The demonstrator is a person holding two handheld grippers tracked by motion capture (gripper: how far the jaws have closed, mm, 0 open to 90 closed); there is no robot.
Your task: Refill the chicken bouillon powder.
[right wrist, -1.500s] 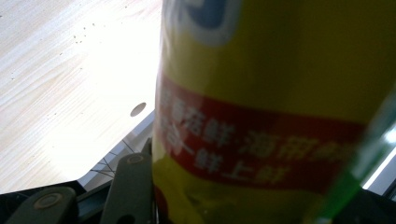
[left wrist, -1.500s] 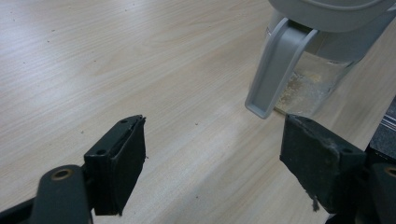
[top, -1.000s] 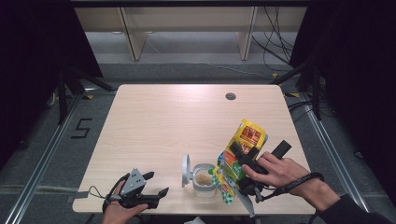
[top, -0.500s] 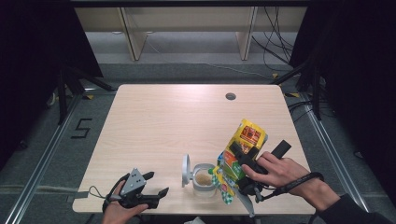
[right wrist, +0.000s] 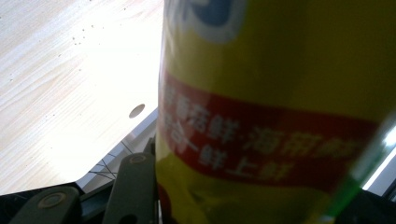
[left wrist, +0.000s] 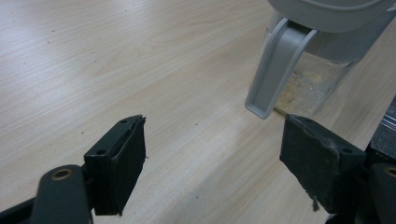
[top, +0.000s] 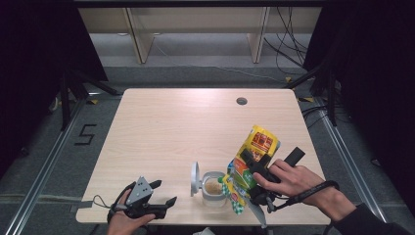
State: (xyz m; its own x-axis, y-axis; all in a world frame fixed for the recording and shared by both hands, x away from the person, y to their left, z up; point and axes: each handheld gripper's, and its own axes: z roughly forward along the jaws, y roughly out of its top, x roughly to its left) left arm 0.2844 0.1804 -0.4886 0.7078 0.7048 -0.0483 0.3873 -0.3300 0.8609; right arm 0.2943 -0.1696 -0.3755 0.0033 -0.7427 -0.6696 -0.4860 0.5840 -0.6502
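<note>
My right gripper (top: 250, 164) is shut on a yellow snack bag (top: 259, 142) with a red band and green trim. The bag is tilted with its lower end over a small clear jar (top: 213, 192) near the table's front edge. The jar holds a pale crumbly filling, and its grey lid (top: 195, 177) stands open on the left side. In the right gripper view the bag (right wrist: 280, 93) is pressed against my left finger (right wrist: 133, 186). My left gripper (top: 164, 193) rests open on the table left of the jar. Nothing sits between its pads (left wrist: 116, 165), with the jar (left wrist: 313, 79) just ahead.
The light wooden table (top: 186, 127) has a small round hole (top: 241, 101) near its far right side. Dark floor, cables and a frame surround the table. The front edge runs just below both hands.
</note>
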